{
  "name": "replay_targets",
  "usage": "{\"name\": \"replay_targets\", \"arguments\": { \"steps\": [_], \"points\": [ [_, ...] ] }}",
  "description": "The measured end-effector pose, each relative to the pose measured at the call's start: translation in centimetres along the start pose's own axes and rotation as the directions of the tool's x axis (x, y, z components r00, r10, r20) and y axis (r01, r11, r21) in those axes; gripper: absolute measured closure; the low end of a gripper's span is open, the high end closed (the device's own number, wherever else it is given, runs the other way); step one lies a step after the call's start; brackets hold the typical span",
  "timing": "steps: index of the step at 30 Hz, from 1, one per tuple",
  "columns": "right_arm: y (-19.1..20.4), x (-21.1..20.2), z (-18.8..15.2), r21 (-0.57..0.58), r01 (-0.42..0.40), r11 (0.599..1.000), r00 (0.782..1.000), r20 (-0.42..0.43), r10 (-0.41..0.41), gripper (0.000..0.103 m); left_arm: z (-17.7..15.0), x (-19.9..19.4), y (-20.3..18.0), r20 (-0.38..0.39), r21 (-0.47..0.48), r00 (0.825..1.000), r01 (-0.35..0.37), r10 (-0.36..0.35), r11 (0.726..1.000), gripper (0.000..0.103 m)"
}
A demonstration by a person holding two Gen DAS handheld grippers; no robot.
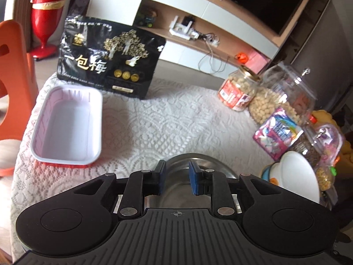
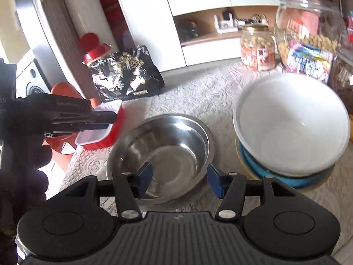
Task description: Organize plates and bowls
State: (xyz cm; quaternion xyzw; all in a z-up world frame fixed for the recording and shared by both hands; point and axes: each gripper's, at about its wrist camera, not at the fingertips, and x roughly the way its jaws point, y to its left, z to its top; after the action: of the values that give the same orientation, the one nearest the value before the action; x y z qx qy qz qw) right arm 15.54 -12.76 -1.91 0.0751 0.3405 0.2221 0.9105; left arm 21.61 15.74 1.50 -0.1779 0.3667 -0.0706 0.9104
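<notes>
White bowl point(image 2: 291, 123) already nested on blue plate point(image 2: 286, 180); steel bowl point(image 2: 163, 154) loose on tabletop point(image 1: 167, 119), red tray point(image 1: 68, 128) apart. L gripper point(image 1: 176, 177) & R gripper point(image 2: 179, 182) both agape, nothing held

A table under a white lace cloth point(image 1: 167, 121) carries a red-and-white rectangular tray point(image 1: 68, 130) at far left and a black snack bag point(image 1: 110, 59) behind it. A steel bowl point(image 2: 161, 154) sits near, a white bowl point(image 2: 291, 123) stacked on a blue dish point(image 2: 293, 180) to its right, with jars of snacks point(image 1: 240, 90) and a candy packet point(image 1: 276, 132) beyond
</notes>
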Motion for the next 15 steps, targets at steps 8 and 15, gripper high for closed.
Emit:
{"name": "replay_targets", "arguments": {
  "steps": [8, 15],
  "points": [
    [-4.0, -3.1, 4.0, -0.101, -0.041, 0.994, 0.992, 0.115, 0.053, 0.047, -1.8, -2.4, -8.4, 0.116, 0.182, 0.991, 0.042, -0.064, 0.982, 0.085],
    [-11.1, -5.3, 6.4, -0.117, 0.18, 0.977, 0.963, 0.226, -0.15, 0.047, -1.1, 1.1, -13.2, 0.096, 0.176, 0.98, 0.155, -0.173, 0.972, 0.086]
  ]
}}
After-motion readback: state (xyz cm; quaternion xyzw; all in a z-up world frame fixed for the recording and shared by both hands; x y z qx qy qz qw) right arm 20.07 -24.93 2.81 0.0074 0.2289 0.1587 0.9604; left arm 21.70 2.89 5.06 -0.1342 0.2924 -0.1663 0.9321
